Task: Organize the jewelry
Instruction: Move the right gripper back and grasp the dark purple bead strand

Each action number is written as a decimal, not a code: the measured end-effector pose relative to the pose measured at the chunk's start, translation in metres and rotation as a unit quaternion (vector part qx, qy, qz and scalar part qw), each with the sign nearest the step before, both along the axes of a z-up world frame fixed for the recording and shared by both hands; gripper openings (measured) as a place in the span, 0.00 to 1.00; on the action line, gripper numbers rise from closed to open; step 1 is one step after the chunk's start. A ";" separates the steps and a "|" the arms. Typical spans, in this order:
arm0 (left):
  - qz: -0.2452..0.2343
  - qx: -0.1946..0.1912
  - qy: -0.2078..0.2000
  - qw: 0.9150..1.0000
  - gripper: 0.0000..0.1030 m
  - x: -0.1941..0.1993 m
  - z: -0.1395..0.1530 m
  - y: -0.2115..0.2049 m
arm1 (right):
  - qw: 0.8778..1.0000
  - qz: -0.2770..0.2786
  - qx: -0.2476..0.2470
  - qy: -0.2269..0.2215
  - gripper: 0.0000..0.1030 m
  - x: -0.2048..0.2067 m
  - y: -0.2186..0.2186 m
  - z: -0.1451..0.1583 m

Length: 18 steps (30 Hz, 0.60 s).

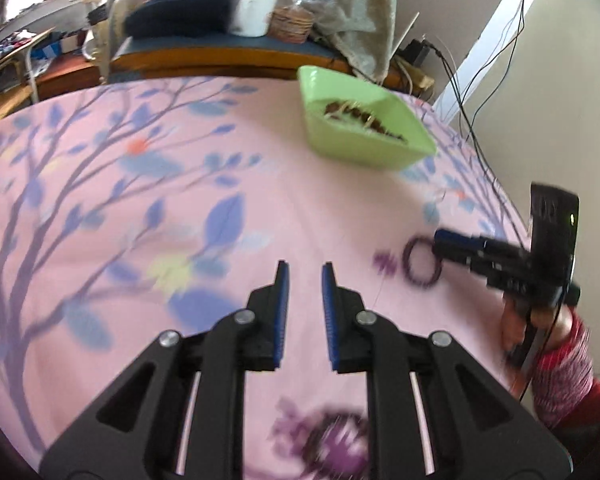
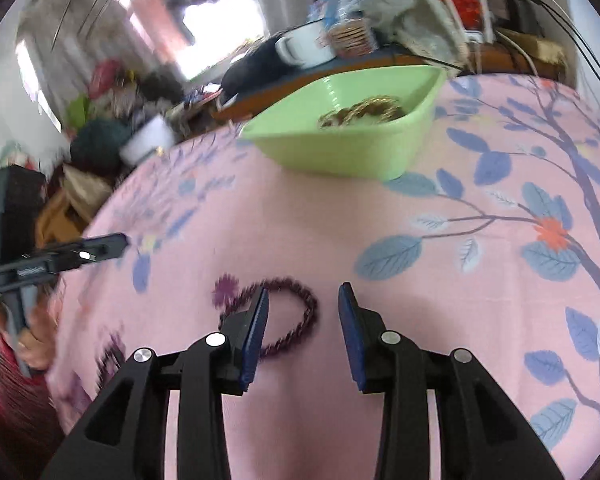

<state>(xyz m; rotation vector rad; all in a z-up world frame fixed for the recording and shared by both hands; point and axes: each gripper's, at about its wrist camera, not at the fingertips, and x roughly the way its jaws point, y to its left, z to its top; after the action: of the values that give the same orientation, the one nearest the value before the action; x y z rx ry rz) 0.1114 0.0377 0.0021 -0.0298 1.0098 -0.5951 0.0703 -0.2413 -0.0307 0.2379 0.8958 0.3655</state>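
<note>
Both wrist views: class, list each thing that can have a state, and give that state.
Left gripper: open, empty.
Right gripper: open, empty, over the bracelet.
Purple bracelet: flat on the cloth, not gripped.
Green bowl: upright, gold jewelry inside.
White mug: upright.

Soft daylight fills both views, coming from a bright, blown-out window (image 2: 212, 28) at the back of the room. No hard shadows fall on the pink cloth printed with blue leaves (image 1: 140, 208). Motion blur smears much of it, worst over the purple flower print (image 1: 332, 440) near the bottom of the left wrist view. The fisheye lenses bend the cloth's far edge into an arc, and dark vignetting rounds the corners. The pale green plastic bowl (image 2: 352, 136) reads fairly sharp in the right wrist view.
</note>
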 end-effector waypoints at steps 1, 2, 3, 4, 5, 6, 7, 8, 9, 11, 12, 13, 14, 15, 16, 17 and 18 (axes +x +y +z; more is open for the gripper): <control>0.002 0.005 -0.003 1.000 0.15 -0.007 0.000 0.006 | 1.000 0.008 -0.023 -0.006 0.08 -0.002 0.006 0.000; 0.003 0.011 -0.006 1.000 0.15 -0.013 -0.001 0.011 | 0.999 0.015 -0.037 -0.010 0.07 -0.003 0.012 0.000; 0.003 0.013 -0.007 1.000 0.15 -0.017 -0.001 0.014 | 0.999 0.023 -0.040 -0.010 0.04 -0.003 0.016 -0.001; 0.001 0.013 -0.008 1.000 0.15 -0.023 -0.002 0.017 | 0.999 0.027 -0.041 -0.010 0.00 -0.004 0.019 -0.003; -0.003 0.012 -0.008 1.000 0.15 -0.027 -0.003 0.018 | 0.999 0.032 -0.040 -0.008 0.00 -0.005 0.022 -0.004; -0.006 0.013 -0.007 1.000 0.15 -0.030 -0.004 0.018 | 0.999 0.035 -0.036 -0.006 0.00 -0.006 0.024 -0.006; -0.011 0.013 -0.007 1.000 0.15 -0.032 -0.006 0.015 | 0.999 0.037 -0.024 -0.004 0.00 -0.008 0.028 -0.007; -0.017 0.013 -0.006 1.000 0.15 -0.034 -0.008 0.011 | 0.999 0.042 -0.018 -0.003 0.00 -0.013 0.032 -0.008; -0.024 0.011 -0.005 1.000 0.15 -0.036 -0.010 0.006 | 0.998 0.059 -0.009 -0.002 0.00 -0.017 0.042 -0.009; -0.034 0.009 -0.005 0.999 0.15 -0.038 -0.013 -0.002 | 0.996 0.087 0.004 -0.002 0.00 -0.027 0.057 -0.007; -0.036 0.008 -0.004 0.999 0.15 -0.038 -0.013 -0.006 | 0.995 0.101 0.011 0.000 0.00 -0.031 0.064 -0.007; -0.041 0.006 -0.001 0.999 0.15 -0.037 -0.014 -0.011 | 0.995 0.102 0.014 0.000 0.00 -0.033 0.066 -0.006; -0.046 0.005 0.000 0.999 0.15 -0.035 -0.014 -0.017 | 0.995 0.096 0.017 -0.005 0.00 -0.035 0.065 -0.005; -0.050 0.005 -0.002 0.999 0.15 -0.035 -0.013 -0.021 | 0.996 0.089 0.019 -0.009 0.00 -0.036 0.062 -0.004; -0.056 0.005 -0.006 0.998 0.15 -0.033 -0.010 -0.028 | 0.997 0.076 0.021 -0.012 0.00 -0.038 0.057 -0.002; -0.060 0.004 -0.007 0.998 0.15 -0.033 -0.009 -0.033 | 0.998 0.063 0.021 -0.014 0.00 -0.039 0.051 0.000; -0.065 0.004 -0.008 0.998 0.15 -0.032 -0.008 -0.038 | 0.998 0.053 0.019 -0.016 0.00 -0.040 0.046 0.001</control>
<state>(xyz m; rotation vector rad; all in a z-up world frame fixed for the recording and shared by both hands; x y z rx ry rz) 0.0795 -0.0007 -0.0062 0.0481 1.0045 -0.7099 0.0298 -0.1954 -0.0293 0.2200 0.8726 0.4844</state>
